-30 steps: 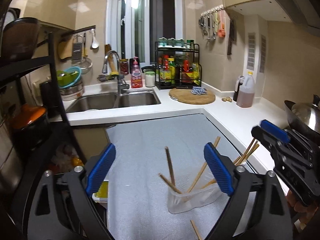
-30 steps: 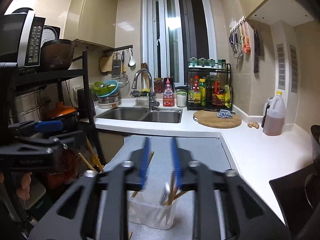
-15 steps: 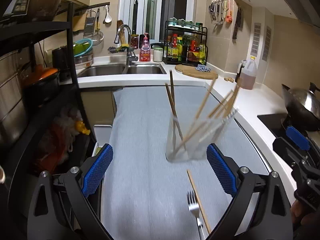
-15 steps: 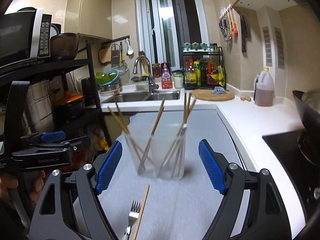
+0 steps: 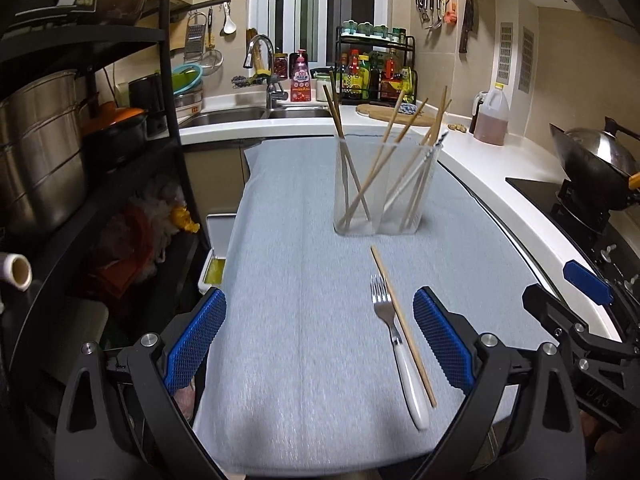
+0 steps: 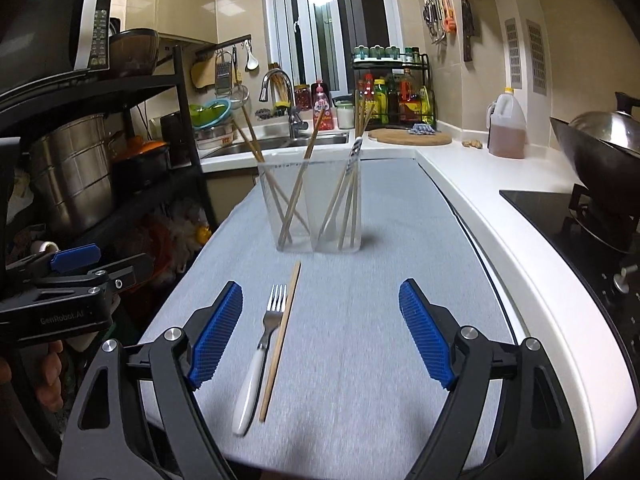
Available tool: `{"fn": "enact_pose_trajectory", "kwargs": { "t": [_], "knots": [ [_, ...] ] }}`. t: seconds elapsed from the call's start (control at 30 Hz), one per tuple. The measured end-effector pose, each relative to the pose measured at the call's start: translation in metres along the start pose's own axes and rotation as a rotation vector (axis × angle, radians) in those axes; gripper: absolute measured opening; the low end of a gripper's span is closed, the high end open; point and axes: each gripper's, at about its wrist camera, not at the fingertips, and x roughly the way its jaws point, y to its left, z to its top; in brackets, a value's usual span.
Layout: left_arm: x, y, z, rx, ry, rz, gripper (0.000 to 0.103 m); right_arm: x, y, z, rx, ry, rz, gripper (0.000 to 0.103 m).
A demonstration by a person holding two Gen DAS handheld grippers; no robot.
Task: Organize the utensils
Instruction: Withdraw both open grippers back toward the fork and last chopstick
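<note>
Both views have dropped lower and pulled back from the clear holder since a second ago. It then sat close under the claws at the frame bottom; now it stands farther off, mid-tabletop.

Right claw: jaws narrow a second ago, with the holder's chopsticks seen between them; they have just been opening and now stand wide, nothing between the pads.

Newly in view near both claws: a white-handled fork and a single chopstick, lying side by side on the grey mat. Only the chopstick's tip showed a second ago.

Left claw now frames the fork and chopstick at its right pad.
</note>
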Motion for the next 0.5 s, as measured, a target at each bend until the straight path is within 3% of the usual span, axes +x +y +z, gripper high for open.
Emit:
{"fn": "enact_pose_trajectory", "kwargs": {
  "t": [0.23, 0.5],
  "knots": [
    [-0.015, -0.004, -0.024, 0.003, -0.008, 0.013, 0.092, -0.019, 0.007, -0.022, -0.007, 0.004, 0.011, 0.08],
    [-0.01, 0.003, -0.039, -0.016, 0.017, 0.041, 0.092, -0.014, 0.011, -0.038, -0.003, 0.032, 0.024, 0.08]
  ]
}}
